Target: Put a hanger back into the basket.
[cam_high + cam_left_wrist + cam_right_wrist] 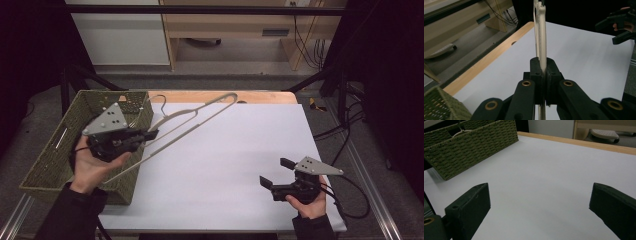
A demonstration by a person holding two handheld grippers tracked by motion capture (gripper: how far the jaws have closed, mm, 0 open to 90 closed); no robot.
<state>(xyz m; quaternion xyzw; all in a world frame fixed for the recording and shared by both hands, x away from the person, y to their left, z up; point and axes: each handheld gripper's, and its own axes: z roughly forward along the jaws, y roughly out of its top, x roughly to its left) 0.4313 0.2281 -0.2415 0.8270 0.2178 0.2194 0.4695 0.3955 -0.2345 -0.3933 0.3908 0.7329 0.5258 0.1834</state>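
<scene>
A cream clothes hanger (192, 120) hangs in the air over the left half of the table, its metal hook near the basket's far corner. My left gripper (152, 134) is shut on the hanger's lower bar, held above the basket's right wall. In the left gripper view the pale hanger bar (542, 42) runs up from between the closed jaws. My right gripper (275, 172) stands open low over the white table sheet (230, 165) at the front right, nothing between its fingers (469, 207).
A green woven basket (50, 160) sits at the table's left edge, its wall (474, 150) in the right gripper view. A wooden table edge (260, 96) runs along the far side. Cables lie on the floor to the right.
</scene>
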